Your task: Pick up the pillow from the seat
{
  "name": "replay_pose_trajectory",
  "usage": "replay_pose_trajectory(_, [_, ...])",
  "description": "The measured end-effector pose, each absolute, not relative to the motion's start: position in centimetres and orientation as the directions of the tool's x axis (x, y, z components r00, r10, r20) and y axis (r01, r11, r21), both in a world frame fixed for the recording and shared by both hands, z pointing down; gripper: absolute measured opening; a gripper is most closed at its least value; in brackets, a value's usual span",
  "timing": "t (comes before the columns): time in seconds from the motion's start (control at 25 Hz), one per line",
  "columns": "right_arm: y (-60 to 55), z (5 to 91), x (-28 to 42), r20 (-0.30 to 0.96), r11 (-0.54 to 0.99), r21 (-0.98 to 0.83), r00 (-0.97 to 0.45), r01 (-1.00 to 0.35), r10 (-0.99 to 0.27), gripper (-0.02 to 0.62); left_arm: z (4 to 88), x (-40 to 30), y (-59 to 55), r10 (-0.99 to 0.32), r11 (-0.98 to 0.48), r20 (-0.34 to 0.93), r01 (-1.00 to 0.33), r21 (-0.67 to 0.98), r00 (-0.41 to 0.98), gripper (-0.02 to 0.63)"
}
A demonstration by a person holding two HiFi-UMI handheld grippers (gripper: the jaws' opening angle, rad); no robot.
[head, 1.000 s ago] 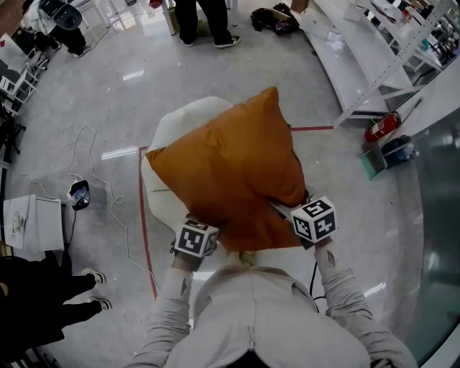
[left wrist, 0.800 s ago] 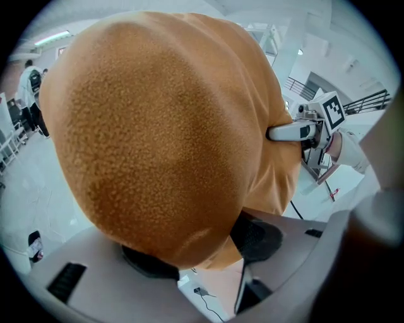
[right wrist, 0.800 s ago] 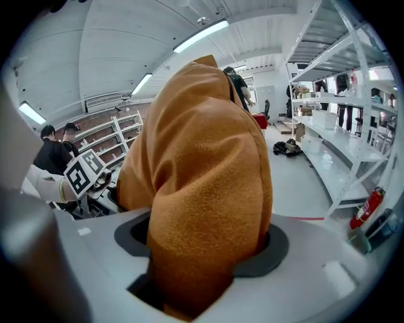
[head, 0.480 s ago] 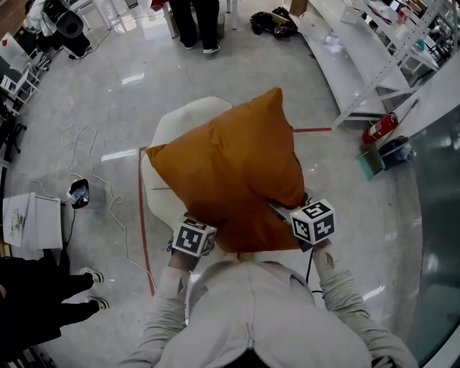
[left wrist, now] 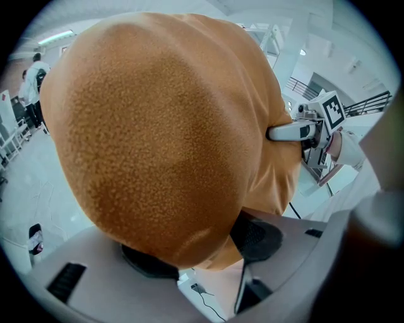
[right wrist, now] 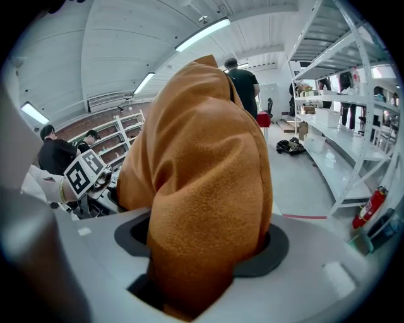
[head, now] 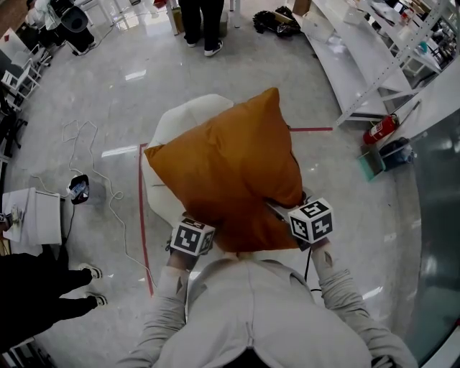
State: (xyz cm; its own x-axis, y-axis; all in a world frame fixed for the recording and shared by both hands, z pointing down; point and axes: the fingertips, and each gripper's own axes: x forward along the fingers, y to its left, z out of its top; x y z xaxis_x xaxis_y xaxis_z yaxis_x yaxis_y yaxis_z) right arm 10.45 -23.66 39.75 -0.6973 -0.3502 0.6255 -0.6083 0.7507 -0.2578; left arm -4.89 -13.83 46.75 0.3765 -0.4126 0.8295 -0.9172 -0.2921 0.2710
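An orange pillow (head: pixel 230 172) hangs in the air over the white seat (head: pixel 180 118), held by its near edge. My left gripper (head: pixel 200 224) is shut on the pillow's near left corner, and the fabric bulges out between its jaws (left wrist: pixel 164 126). My right gripper (head: pixel 280 210) is shut on the near right corner, with a thick fold of pillow (right wrist: pixel 202 164) squeezed between the pads. Each gripper view shows the other gripper: the right one (left wrist: pixel 303 132) biting into the cloth, and the left one's marker cube (right wrist: pixel 85 173). Most of the seat is hidden by the pillow.
Red tape (head: pixel 144 215) marks the floor around the seat. A loose white cable (head: pixel 108 194) and a white box (head: pixel 32 215) lie to the left. White shelving (head: pixel 374 57) and a fire extinguisher (head: pixel 381 128) stand at the right. People stand at the far end (head: pixel 201 21) and near left (head: pixel 36 287).
The pillow and both grippers stay almost where they were, still clamped on its near corners. The standing person at the far end has shifted a little.
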Motion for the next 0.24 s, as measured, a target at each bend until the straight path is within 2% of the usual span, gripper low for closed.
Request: replay_pose_trajectory(0.24, [-24.32, 39.29, 10.00, 0.624, 0.754, -0.255, -0.698, -0.606, -0.350, 0.305, 46.32, -5.33, -14.47, -0.412, -0.293, 0.830, -0.917, 0.270, 0.376, 0.250])
